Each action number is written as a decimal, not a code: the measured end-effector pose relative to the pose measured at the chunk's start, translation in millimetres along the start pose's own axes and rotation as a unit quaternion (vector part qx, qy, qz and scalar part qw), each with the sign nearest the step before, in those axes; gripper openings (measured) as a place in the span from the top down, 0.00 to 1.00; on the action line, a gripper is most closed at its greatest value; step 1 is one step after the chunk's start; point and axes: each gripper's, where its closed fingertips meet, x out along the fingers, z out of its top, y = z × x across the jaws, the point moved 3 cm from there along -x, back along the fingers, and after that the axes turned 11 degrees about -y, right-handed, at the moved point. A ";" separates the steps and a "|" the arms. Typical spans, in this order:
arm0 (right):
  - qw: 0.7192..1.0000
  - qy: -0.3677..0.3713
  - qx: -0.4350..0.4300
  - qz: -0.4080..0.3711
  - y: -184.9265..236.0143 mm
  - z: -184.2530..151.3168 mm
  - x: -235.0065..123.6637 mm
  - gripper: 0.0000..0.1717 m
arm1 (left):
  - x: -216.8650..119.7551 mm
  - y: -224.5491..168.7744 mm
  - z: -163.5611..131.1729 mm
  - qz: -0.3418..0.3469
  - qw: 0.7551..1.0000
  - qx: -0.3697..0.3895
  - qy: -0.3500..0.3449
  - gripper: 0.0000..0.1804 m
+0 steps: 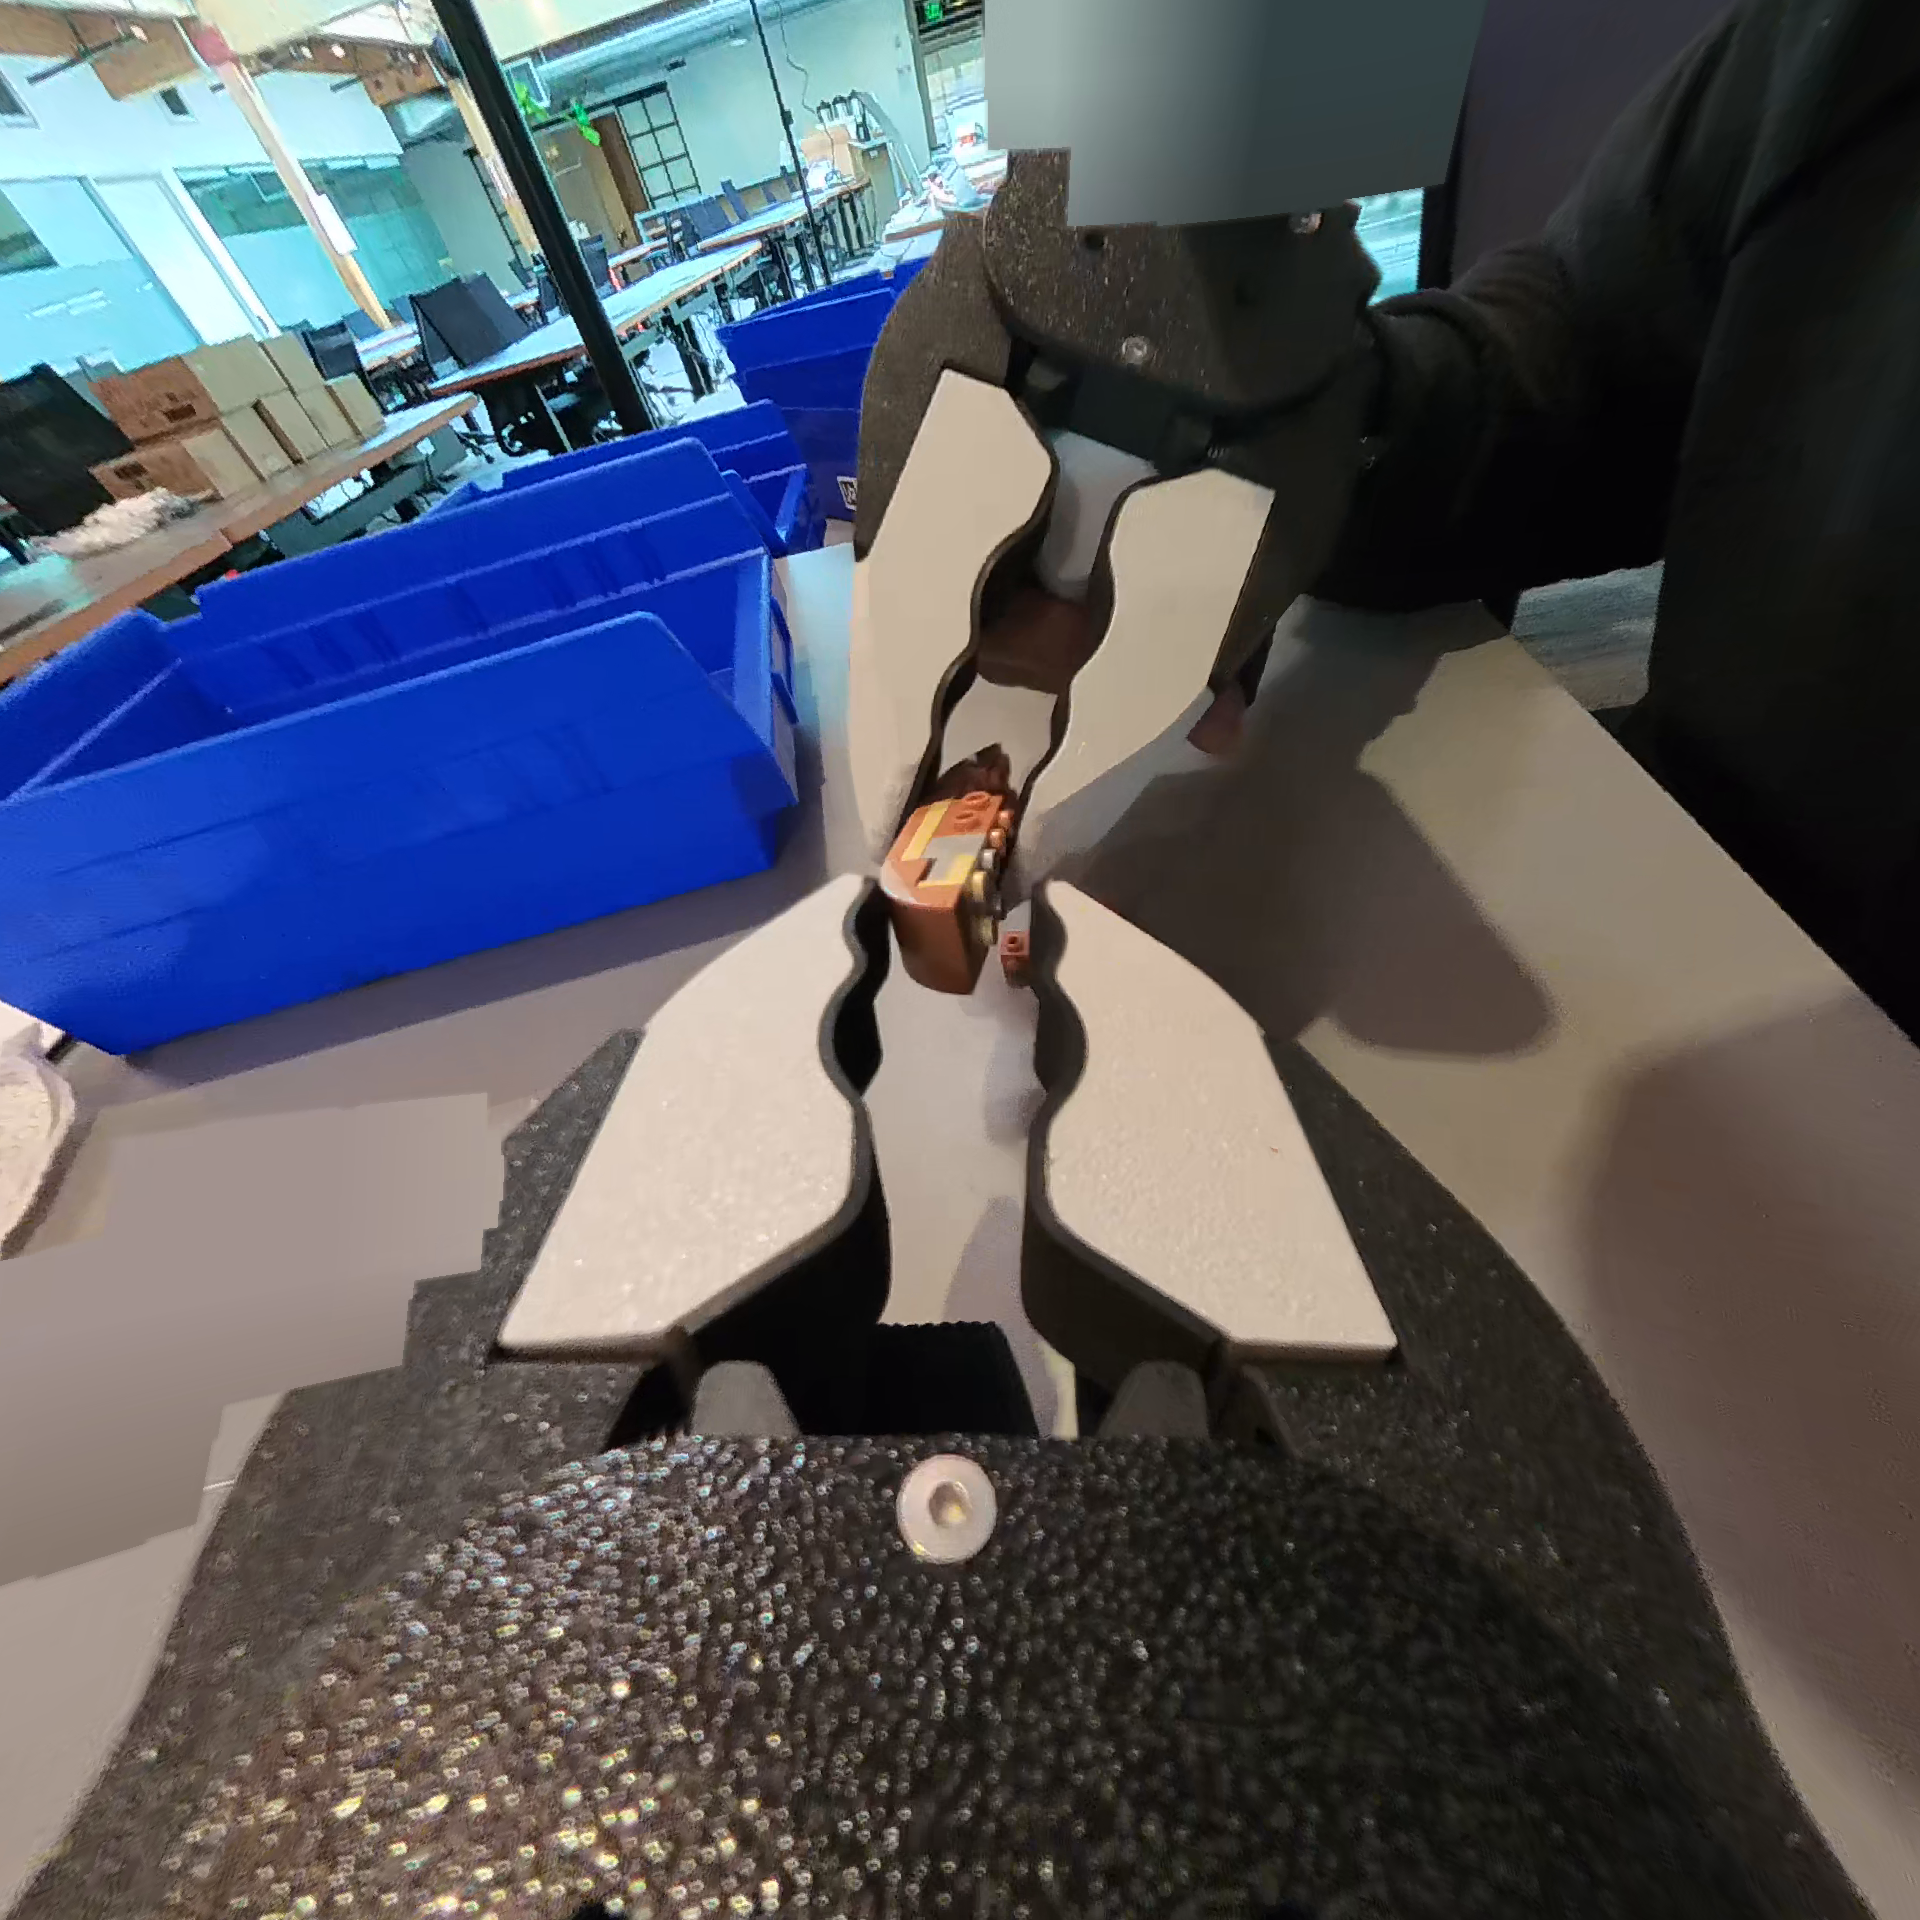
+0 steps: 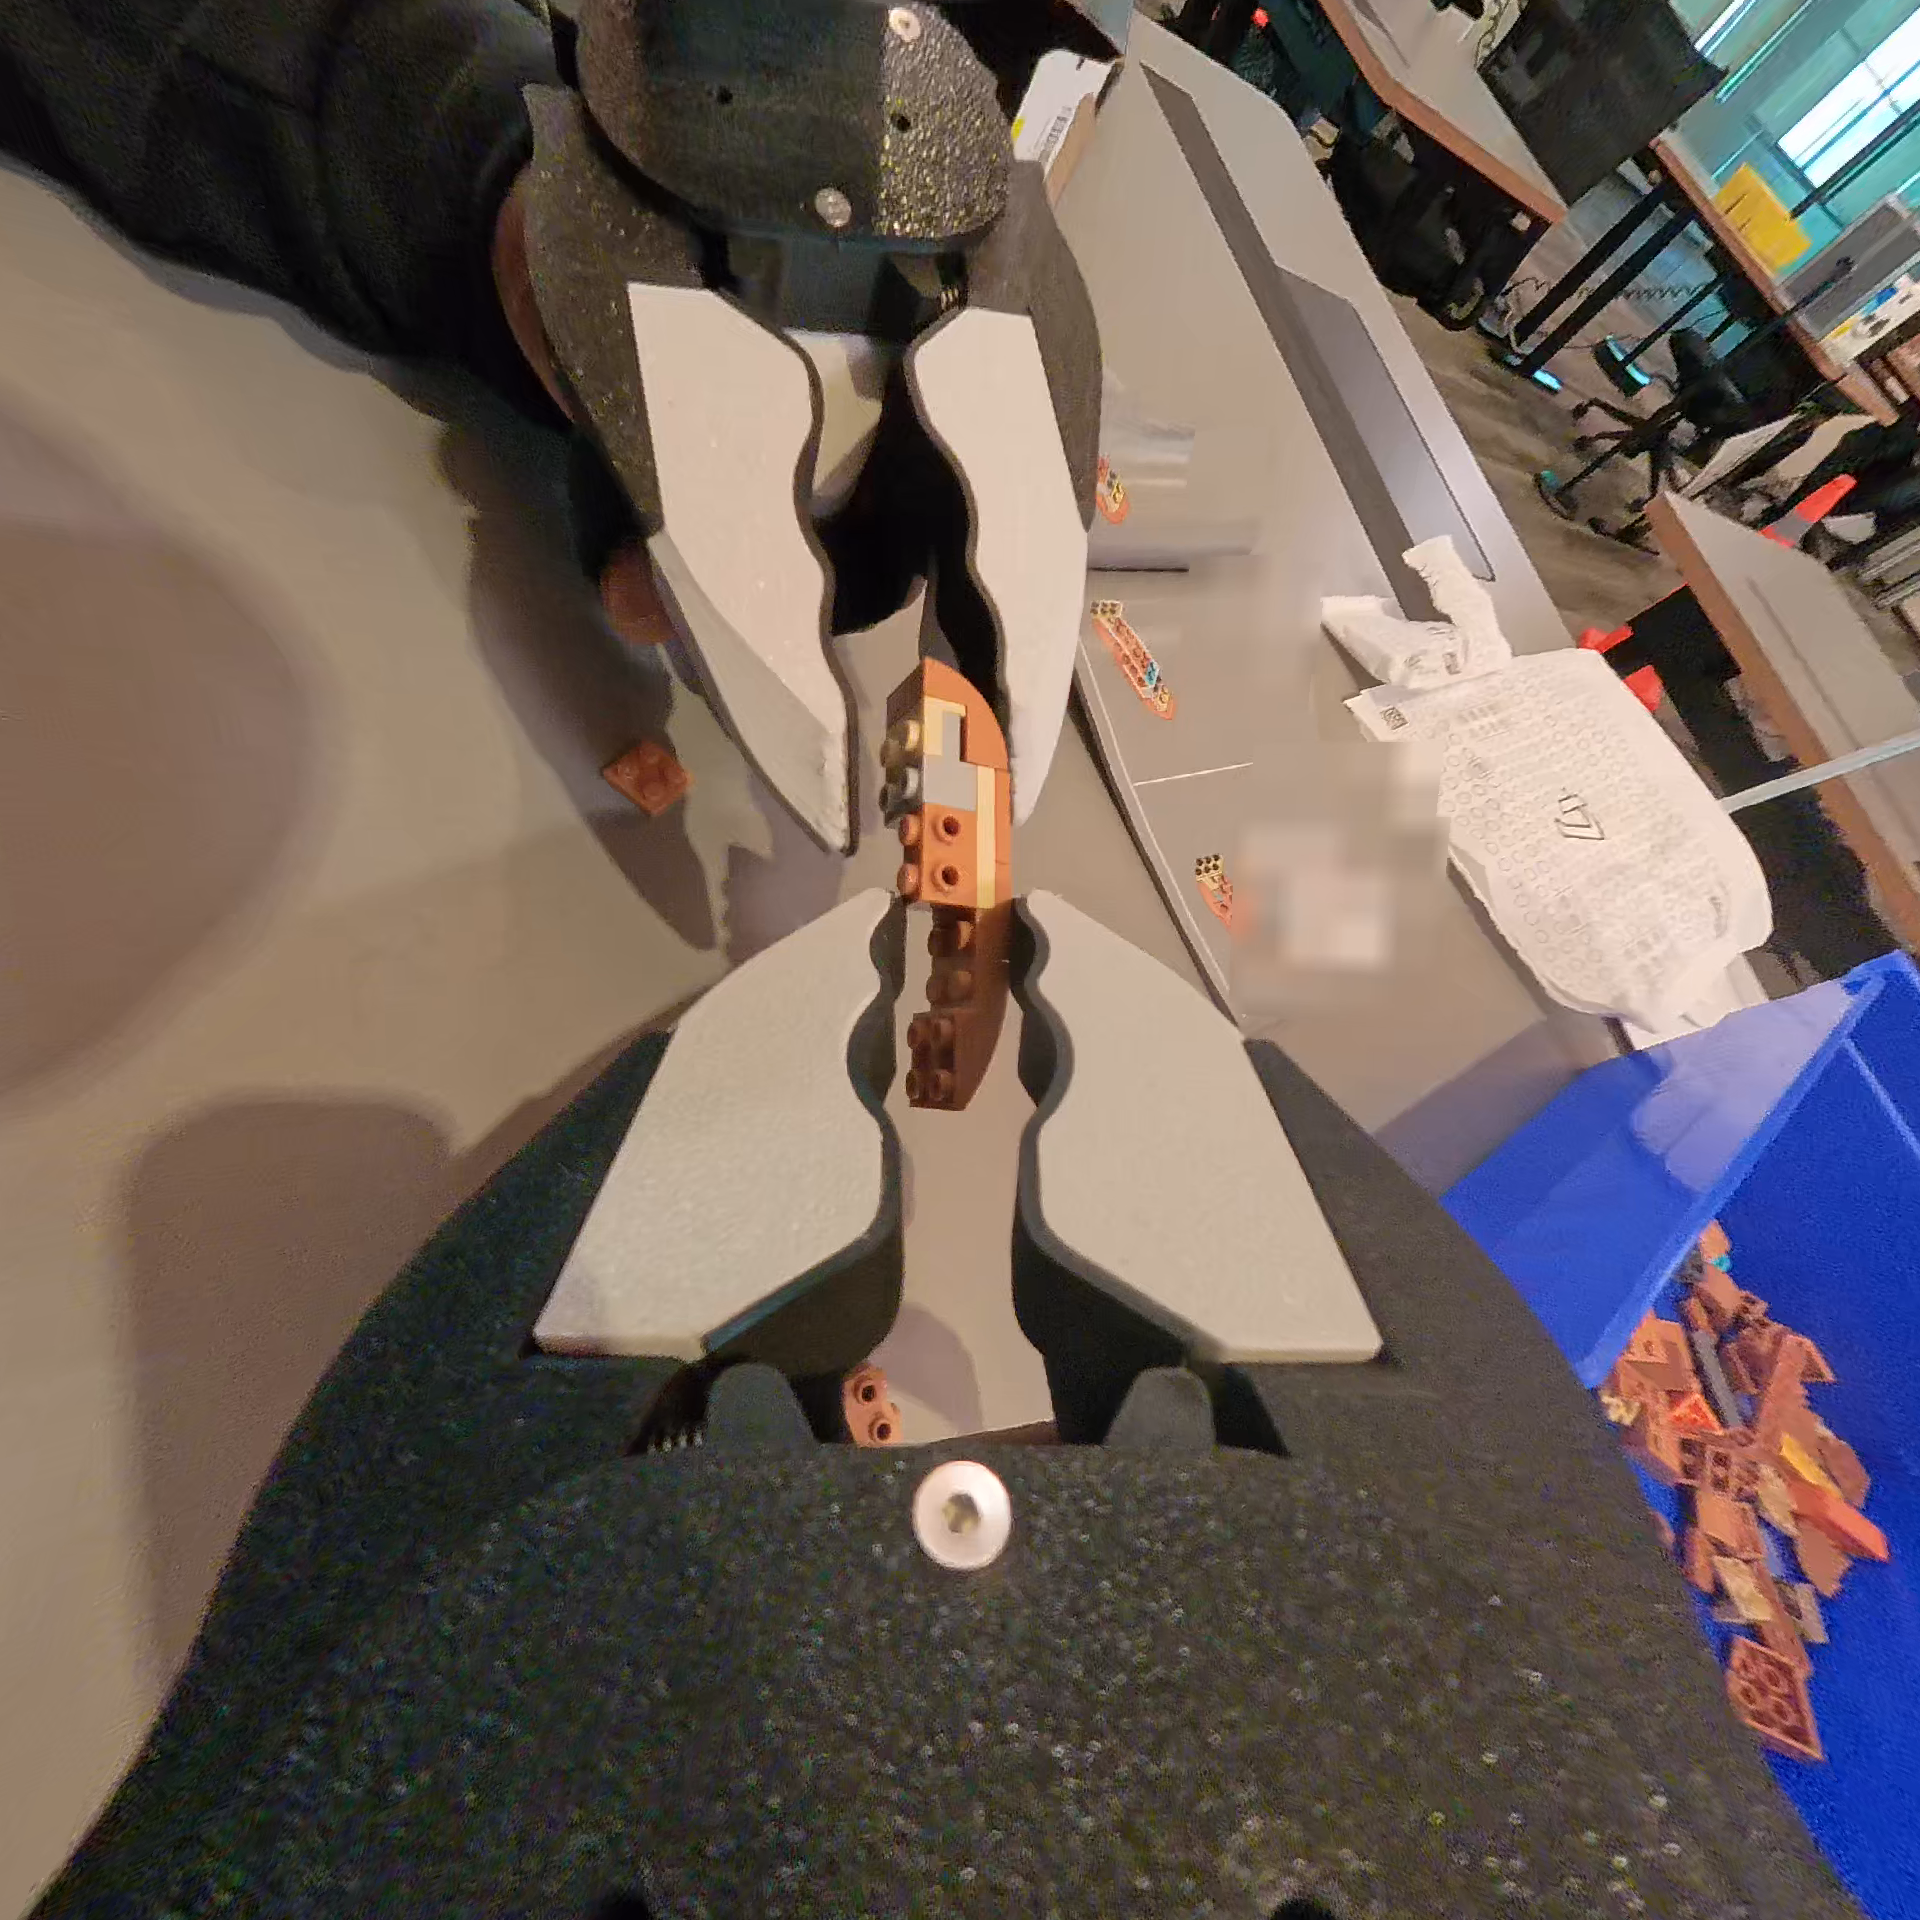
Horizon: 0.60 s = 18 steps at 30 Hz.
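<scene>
Grey tabletop (image 2: pixel 260 1039) carries blue bins (image 1: pixel 395 790); above it a slim brown, orange and tan brick boat (image 2: pixel 951 831) hangs studs-sideways. Right gripper (image 2: pixel 951 914) clamps its dark end, while left gripper (image 1: pixel 956 894) stands parted around the orange end.

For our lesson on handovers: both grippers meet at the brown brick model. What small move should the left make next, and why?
Probably draw the left gripper straight back: a gap shows beside the brick model at its fingertips, while the right gripper appears to clamp the far end.
</scene>
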 end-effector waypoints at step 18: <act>1.000 0.002 -0.016 -0.009 2.4 3.9 0.8 0.90 | -0.8 0.9 2.1 -0.005 0.999 -0.047 -0.006 0.90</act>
